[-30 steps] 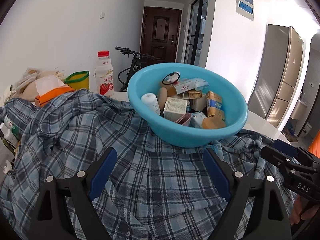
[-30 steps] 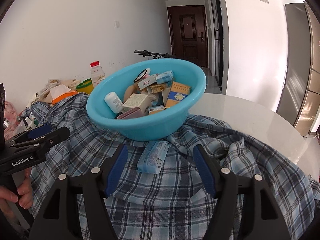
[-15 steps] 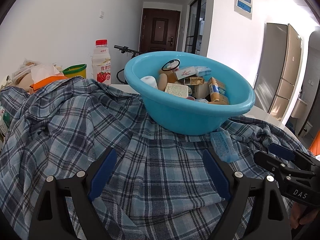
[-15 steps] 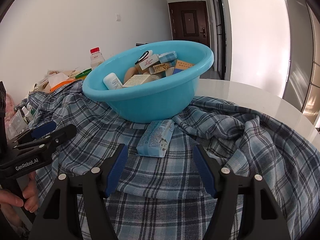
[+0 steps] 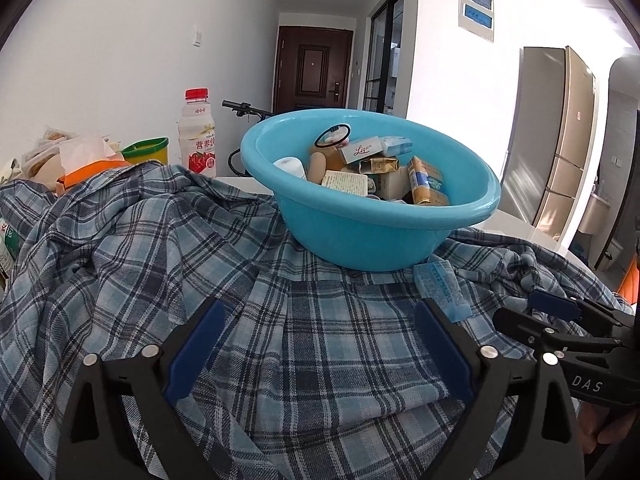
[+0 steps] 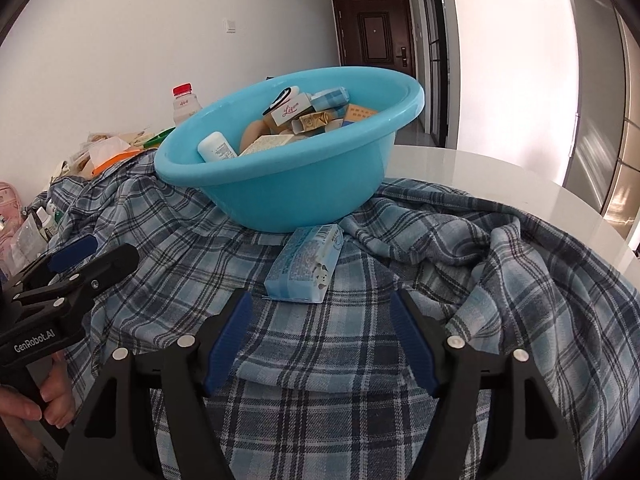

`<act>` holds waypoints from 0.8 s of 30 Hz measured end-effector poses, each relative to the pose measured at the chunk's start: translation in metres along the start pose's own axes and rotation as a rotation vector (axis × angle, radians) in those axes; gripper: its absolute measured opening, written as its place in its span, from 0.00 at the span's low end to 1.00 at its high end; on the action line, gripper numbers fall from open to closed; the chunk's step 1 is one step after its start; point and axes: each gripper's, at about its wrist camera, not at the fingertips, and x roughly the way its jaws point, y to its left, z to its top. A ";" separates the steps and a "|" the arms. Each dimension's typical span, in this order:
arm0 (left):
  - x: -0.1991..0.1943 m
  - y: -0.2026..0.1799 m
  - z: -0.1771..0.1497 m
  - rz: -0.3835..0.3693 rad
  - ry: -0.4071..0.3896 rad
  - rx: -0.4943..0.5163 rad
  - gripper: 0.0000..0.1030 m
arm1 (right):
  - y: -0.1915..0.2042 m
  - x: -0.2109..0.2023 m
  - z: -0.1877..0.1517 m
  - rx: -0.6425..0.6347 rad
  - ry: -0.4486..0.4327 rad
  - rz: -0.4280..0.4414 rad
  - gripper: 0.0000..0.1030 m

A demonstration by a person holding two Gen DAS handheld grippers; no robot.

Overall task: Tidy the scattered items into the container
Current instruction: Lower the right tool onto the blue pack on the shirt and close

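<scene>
Across the round white tabletop (image 6: 500, 176) sprawls a rumpled blue-and-grey plaid cloth (image 5: 168, 264), and on that cloth sits the landmark, a wide turquoise plastic basin (image 5: 372, 236). Heaped inside the basin are small boxes and bottles: a white carton with "Ligun" in red script (image 5: 362, 149), a white round-shouldered bottle (image 6: 217, 148), a yellow-and-blue box (image 5: 426, 184) and a black hair loop (image 5: 332, 135) on top. Behind the basin to its left stands a white drink bottle with a red cap and red Chinese lettering (image 5: 197, 136), with a green-rimmed yellow tub (image 5: 146, 149) and an orange tissue pack (image 5: 86, 160) farther left. Just in front of the basin, its far end touching the basin's foot, lies a light-blue wrapped tissue packet printed with a barcode and a small cartoon face (image 6: 306, 262). The right gripper (image 6: 320, 344) hangs just short of that packet, its blue-padded jaws spread wide with nothing between them. The left gripper (image 5: 316, 354), stamped "GenRobot.AI" on its side, gapes equally wide over bare cloth, left of the packet; "DAS" reads on the right one's body.
</scene>
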 end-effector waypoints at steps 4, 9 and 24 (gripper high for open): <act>-0.002 0.003 0.000 -0.002 -0.015 -0.012 1.00 | 0.006 -0.001 0.000 -0.025 -0.008 -0.013 0.68; 0.001 0.003 0.001 0.010 0.003 -0.012 1.00 | 0.012 0.002 -0.001 -0.059 0.006 -0.030 0.68; 0.006 0.008 0.000 0.044 0.035 -0.042 1.00 | 0.034 0.039 0.022 -0.107 0.093 -0.061 0.79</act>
